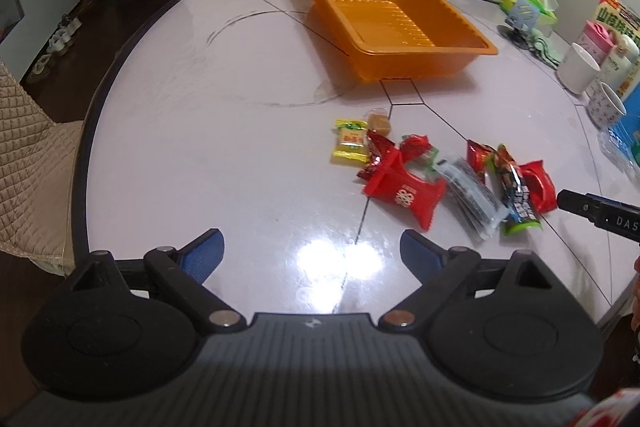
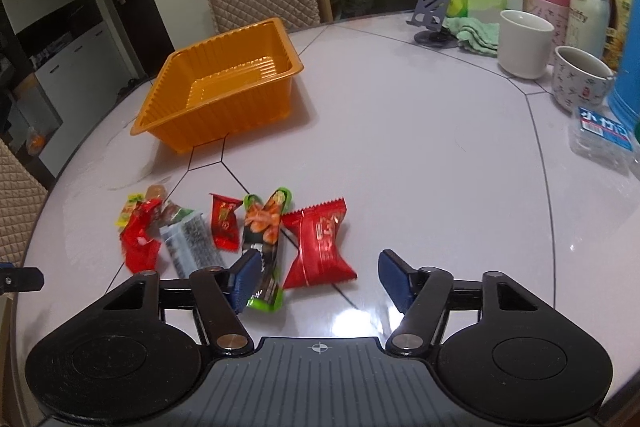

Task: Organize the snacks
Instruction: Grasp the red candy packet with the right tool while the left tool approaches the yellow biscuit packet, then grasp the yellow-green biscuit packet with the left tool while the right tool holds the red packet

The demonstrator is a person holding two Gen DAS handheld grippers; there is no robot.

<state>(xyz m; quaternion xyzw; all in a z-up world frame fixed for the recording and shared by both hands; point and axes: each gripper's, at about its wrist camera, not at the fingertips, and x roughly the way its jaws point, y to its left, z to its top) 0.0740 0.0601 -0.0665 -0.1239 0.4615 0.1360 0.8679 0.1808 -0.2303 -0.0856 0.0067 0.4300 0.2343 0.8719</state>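
Snacks [image 2: 256, 239] lie in a loose row on the pale table [image 2: 420, 155], just ahead of both tongs and nearer than the tray.

Right gripper [image 2: 314, 277]: pitched steeply down toward the tabletop, jaws apart and gripping nothing. Its left blue pad [image 2: 244, 273] overlaps the lower part of the long dark packet with green ends [image 2: 266, 247]; whether it touches it cannot be told. The red pillow pack [image 2: 320, 247] lies between the two pads, nearer the left one and clear of both. That pack's long axis runs away from the gripper, leaning slightly left. The long dark packet runs the same way, its far green end pointing toward the tray.

Left gripper [image 1: 312, 251]: also pitched down, jaws spread wide, nothing between them but bare table. In its view the large red candy pack [image 1: 404, 195] lies just beyond the right pad, long axis slanting across the view. Beyond it to the left sits the yellow sachet [image 1: 350, 143], roughly upright in the picture, with a small brown cube [image 1: 379, 123] touching its far corner.

Farther out, well apart from both tongs, stands the orange tray [image 2: 224, 123], holding nothing, one short end toward the snacks, long axis running away from the tongs.

Right of the tray, at the far edge, stand a white mug [image 2: 524, 43] and a patterned cup [image 2: 580, 79].
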